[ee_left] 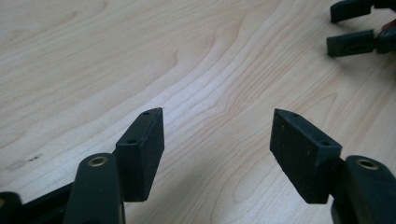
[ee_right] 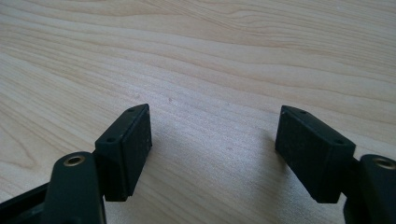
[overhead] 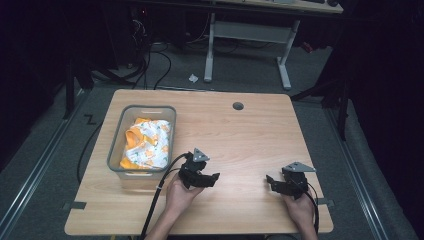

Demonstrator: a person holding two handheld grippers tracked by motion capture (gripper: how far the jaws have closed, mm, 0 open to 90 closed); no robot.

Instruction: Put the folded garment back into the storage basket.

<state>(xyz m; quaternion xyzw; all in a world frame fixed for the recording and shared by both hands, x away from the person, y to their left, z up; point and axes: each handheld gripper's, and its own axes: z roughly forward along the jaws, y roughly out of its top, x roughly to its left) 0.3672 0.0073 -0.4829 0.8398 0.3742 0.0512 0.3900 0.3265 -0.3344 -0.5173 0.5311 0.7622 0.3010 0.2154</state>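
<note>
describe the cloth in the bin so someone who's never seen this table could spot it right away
Start at the wooden table and look to its left side, where a clear plastic bin stands. Bunched inside it lies the cloth: white with small printed patterns and orange edges. It is the one soft, colourful thing here; the bare tabletop and the two black hand-held grippers nearer the person look nothing like it.

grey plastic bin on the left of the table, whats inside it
The clear grey plastic bin holds a crumpled white and orange patterned cloth, which fills most of it. Anything lying under the cloth, and the bin's floor, is covered from view.
</note>
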